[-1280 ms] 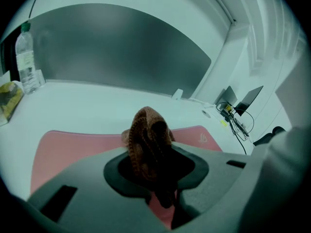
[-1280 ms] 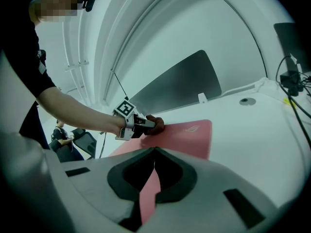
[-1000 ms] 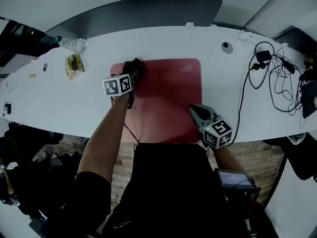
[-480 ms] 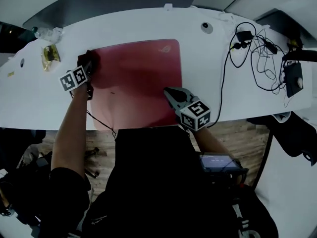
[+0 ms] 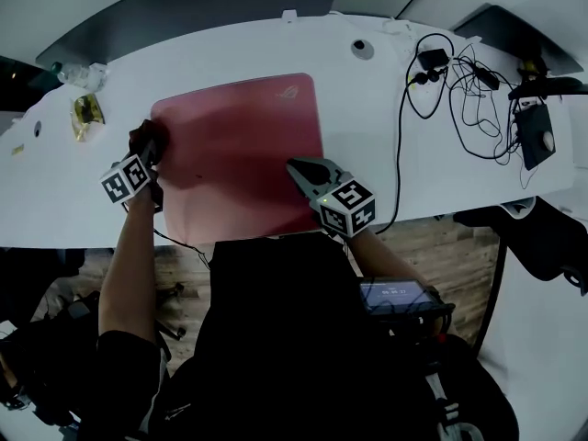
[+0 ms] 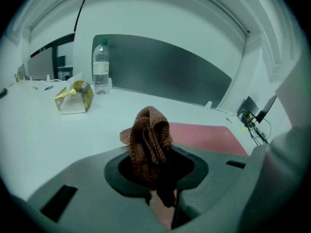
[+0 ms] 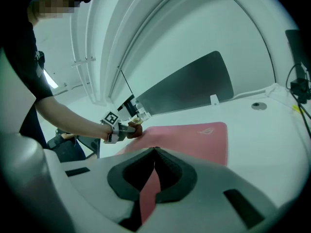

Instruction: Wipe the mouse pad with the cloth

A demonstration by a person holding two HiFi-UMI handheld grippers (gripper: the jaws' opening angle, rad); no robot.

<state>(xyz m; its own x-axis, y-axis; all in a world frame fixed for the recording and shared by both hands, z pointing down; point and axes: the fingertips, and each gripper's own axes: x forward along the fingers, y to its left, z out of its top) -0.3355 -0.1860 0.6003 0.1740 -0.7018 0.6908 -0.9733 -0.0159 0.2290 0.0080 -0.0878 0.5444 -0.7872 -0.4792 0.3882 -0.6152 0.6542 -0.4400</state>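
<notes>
Left tongs point(image 5: 149, 151) clamped on bunched brown cloth point(image 6: 148, 142), at left edge of red mouse pad point(image 5: 248, 136) on worktop point(image 5: 432, 182). Right tongs point(image 5: 303, 171) closed, empty, over pad's near right part. Wiping likely mid-course; share covered unclear.

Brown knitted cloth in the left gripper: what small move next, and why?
Probably sweep the left gripper, shut on the brown knitted cloth, rightward across the red rectangular mouse pad: the cloth sits at its left edge, most surface lying beyond.
</notes>
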